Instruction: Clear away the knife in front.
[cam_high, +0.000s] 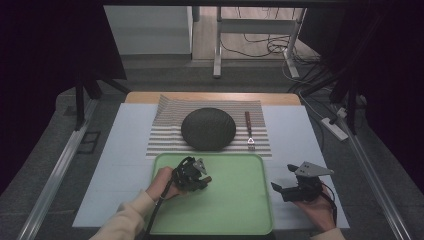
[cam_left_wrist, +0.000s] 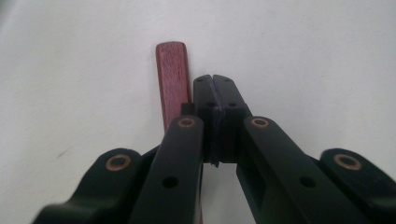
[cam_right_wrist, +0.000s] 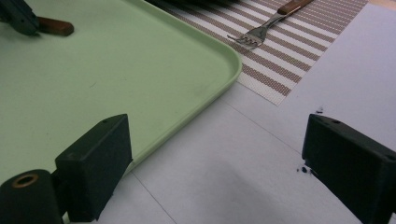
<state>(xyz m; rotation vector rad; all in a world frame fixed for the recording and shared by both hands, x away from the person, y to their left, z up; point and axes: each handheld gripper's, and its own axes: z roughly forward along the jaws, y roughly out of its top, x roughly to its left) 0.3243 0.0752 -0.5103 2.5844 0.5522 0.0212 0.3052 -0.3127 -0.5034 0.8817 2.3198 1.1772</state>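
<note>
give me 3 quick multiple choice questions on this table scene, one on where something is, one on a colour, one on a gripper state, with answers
1. Where does the fork lie?
A. on the striped placemat, right of the dark plate
B. in the tray
C. on top of the dark plate

2. What colour is the tray?
A. red
B. light green
C. black

3. How do the jaws of the right gripper stand?
A. shut on the fork
B. shut on the tray's rim
C. wide apart, holding nothing

Answers:
1 A: the high view shows the fork on the mat beside the plate.
2 B: the tray is pale green in the high view and the right gripper view.
3 C: the right gripper view shows bare table between its two jaws.
</note>
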